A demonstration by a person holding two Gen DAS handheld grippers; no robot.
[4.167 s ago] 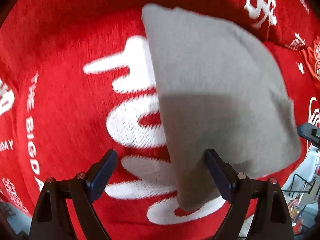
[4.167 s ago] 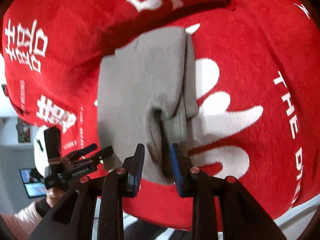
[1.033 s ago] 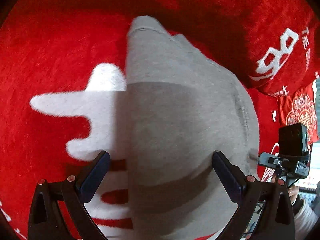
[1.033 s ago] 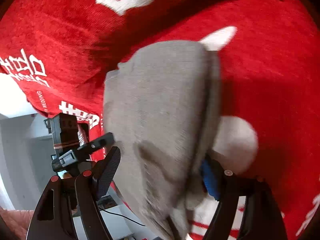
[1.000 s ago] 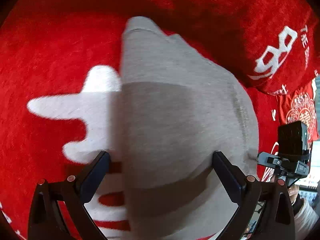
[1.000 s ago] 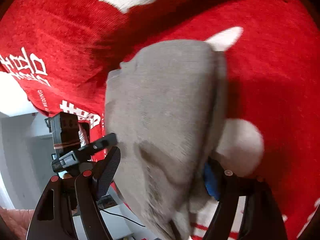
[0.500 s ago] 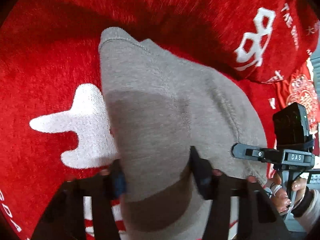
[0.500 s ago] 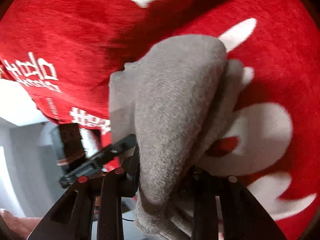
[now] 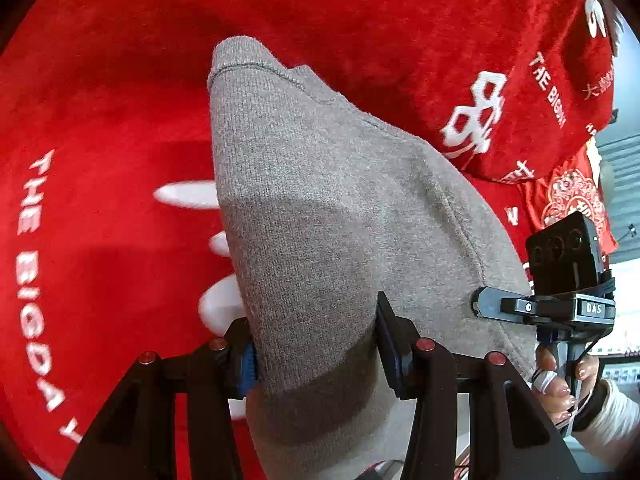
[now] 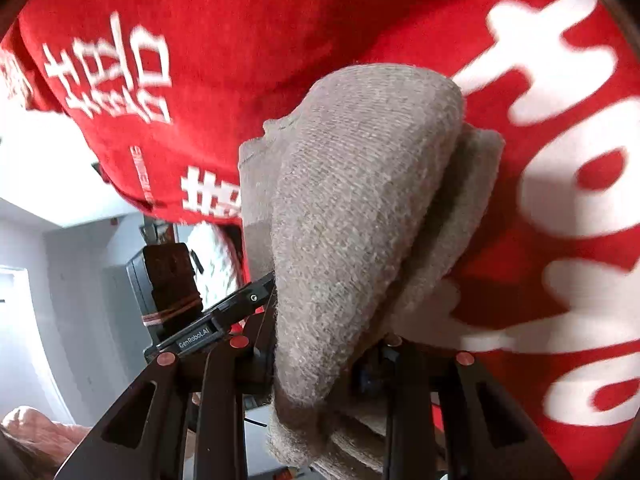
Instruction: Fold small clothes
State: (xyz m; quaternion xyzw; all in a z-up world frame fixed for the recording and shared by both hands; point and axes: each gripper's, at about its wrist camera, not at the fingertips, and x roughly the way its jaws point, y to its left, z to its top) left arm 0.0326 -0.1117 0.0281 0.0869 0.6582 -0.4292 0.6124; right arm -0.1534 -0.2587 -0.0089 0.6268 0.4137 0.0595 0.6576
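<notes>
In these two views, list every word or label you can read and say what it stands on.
"THE BIGDAY": red cloth, white print, last letter partly cut off.
"DAS": right gripper body.
"GenRobot.AI": left gripper body.
Large white Chinese characters on the cloth: legible only as shapes.
Grey garment: no text.

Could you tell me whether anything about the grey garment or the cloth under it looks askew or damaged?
Nothing looks damaged. The grey knit garment is folded into several layers and pinched by both the left gripper and the right gripper; in the right wrist view its stacked edges are slightly staggered rather than flush. The red printed cloth beneath shows a few folds.
</notes>
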